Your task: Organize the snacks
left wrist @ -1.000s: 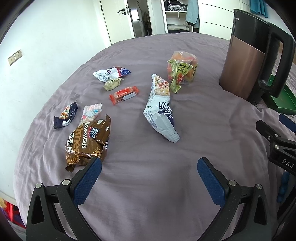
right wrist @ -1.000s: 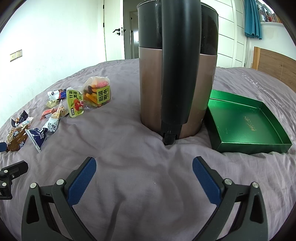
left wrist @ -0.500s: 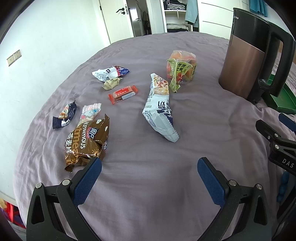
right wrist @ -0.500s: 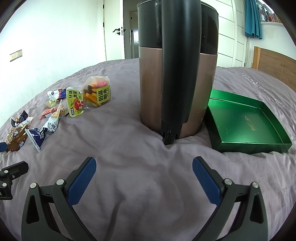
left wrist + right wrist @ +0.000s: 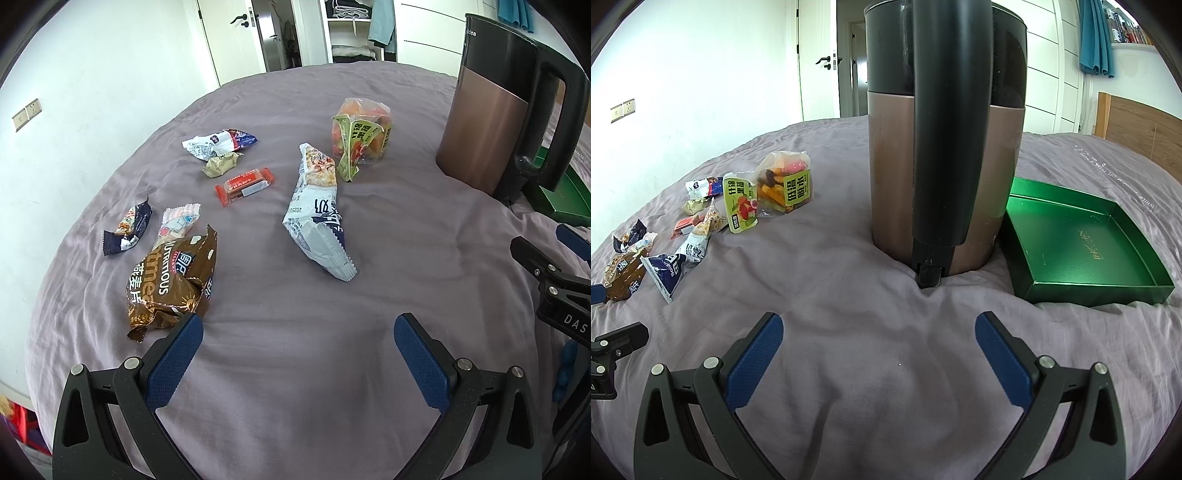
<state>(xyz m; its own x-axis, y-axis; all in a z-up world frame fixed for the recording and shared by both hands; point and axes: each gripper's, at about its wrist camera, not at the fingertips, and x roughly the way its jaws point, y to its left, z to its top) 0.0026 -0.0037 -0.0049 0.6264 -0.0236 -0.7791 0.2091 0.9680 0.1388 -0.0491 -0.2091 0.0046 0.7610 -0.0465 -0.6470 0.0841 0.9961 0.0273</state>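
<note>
Crumpled snack packets, among them a brown oatmeal bag point(image 5: 170, 280) and a white-blue pouch point(image 5: 318, 221), lie scattered on the purple bed point(image 5: 295, 302) before the left gripper point(image 5: 298, 334), fingers spread empty, while only the right gripper point(image 5: 879, 332), equally released, shows the green tray point(image 5: 1082, 288) whole beside the kettle point(image 5: 945, 147).

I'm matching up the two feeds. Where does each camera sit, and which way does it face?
Left wrist: on the left gripper, facing the scattered snacks, e.g. the brown bag; its open fingers show, with the right gripper at the edge.
Right wrist: on the right gripper, facing the kettle and green tray; its open fingers show.
Shared: kettle, tray, snacks, purple bedspread.
</note>
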